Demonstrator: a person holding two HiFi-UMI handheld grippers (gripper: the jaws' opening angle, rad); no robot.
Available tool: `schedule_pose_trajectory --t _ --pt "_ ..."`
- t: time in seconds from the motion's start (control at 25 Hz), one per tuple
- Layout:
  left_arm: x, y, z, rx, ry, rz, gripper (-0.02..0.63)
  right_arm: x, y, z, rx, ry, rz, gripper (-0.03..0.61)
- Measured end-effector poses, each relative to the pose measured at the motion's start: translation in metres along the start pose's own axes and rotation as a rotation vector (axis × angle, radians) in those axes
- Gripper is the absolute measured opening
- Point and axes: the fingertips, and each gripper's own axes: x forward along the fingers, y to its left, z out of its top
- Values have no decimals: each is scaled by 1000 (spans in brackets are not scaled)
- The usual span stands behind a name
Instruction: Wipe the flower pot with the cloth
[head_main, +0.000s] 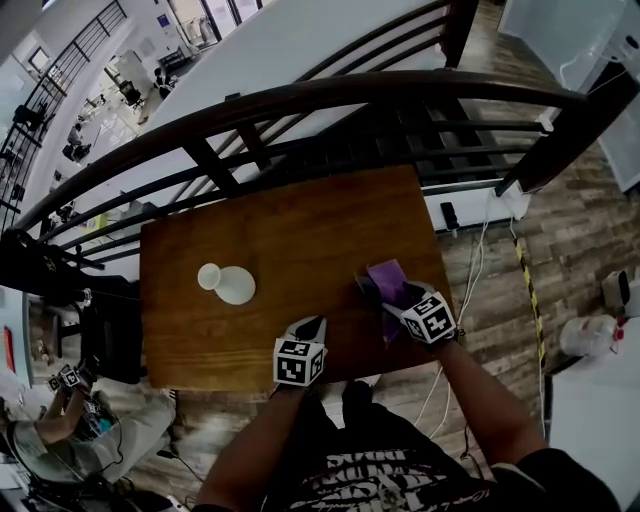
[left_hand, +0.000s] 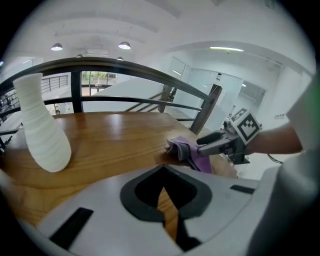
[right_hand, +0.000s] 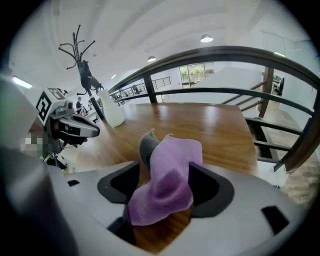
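A white ribbed flower pot (head_main: 228, 285) (left_hand: 42, 130) (right_hand: 112, 112) stands upright on the left part of the wooden table (head_main: 280, 230). A purple cloth with a grey underside (head_main: 388, 275) (left_hand: 187, 150) (right_hand: 167, 175) lies crumpled near the table's right front. My right gripper (head_main: 385, 300) (right_hand: 162, 200) is open, its jaws wide to either side of the cloth and not pressing on it. My left gripper (head_main: 312, 328) (left_hand: 167, 210) hangs over the front edge between pot and cloth. Its jaws are shut with nothing between them.
A dark curved railing (head_main: 300, 100) runs along the table's far side. Cables (head_main: 470, 270) trail over the wood floor to the right. A seated person (head_main: 90, 420) is at the lower left. A black coat stand (right_hand: 82, 60) rises behind the pot.
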Motion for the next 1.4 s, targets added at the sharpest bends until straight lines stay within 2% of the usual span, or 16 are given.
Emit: schedule_pose_trajectory --t 0.28,0.32,0.36,0.44,0.48,0.92,1.12,1.24,1.4 --pt "-40 10 16 18 -62 37 -2 -45 28 44 45 -208 -62 281" --pt "-46 9 19 25 -77 37 -2 -53 34 50 46 -237 -72 259" --pt "-52 9 22 29 -96 36 -2 -61 40 56 44 -269 -89 208" --pt "-64 11 28 32 -133 37 -2 -76 54 69 42 -334 -120 35" --pt "-71 13 30 35 -150 39 -2 -81 63 74 40 -360 -128 4" --pt "-196 49 35 20 -378 99 -2 -108 194 106 -28 -495 -146 -2" --pt "-254 58 10 -2 -445 109 -2 -122 257 108 -65 -531 -142 -2" --pt "-278 54 -5 -18 -466 93 -2 -137 281 100 -59 -537 -171 -2" --pt "-306 38 -21 12 -493 74 -2 -156 315 83 -63 -532 -201 -2"
